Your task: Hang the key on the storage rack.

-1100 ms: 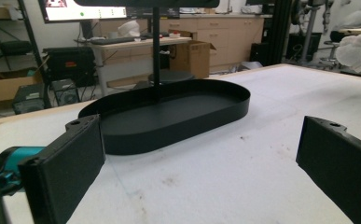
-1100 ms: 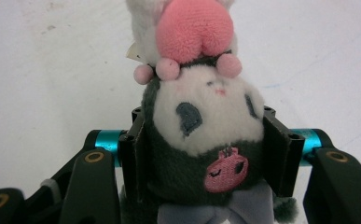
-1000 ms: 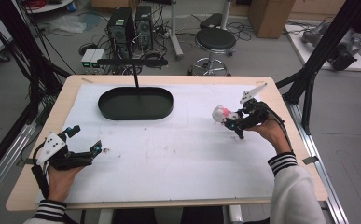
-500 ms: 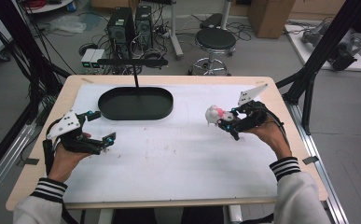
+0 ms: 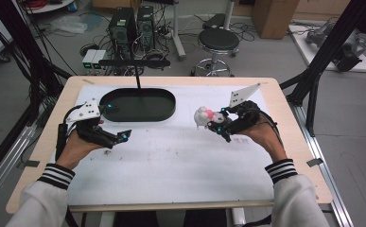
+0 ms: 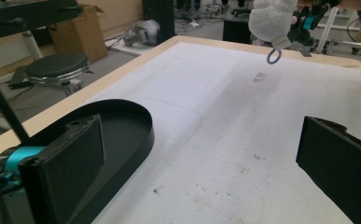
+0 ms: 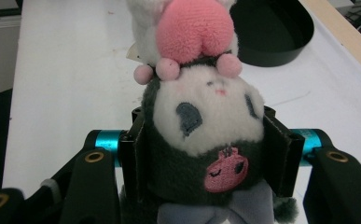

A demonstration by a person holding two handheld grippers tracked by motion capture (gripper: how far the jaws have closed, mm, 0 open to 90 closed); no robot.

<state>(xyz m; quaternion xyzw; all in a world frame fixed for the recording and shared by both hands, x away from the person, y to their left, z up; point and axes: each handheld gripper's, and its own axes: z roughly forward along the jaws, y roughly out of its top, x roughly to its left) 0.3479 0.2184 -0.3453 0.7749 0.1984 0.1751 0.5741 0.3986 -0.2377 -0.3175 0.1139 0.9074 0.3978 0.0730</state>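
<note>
The right gripper is clamped on a plush toy, jaws pressing its dark head from both sides, held above the table's right half. The left gripper has its jaws spread wide and bare, at the left, just near of the black tray.

Plush toy bottom cut off

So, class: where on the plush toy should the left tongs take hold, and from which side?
Grip the white-and-pink body of the plush toy, coming from the tray side: the right tongs already clamp its head, so only that end sticks out free toward the left tongs.
</note>
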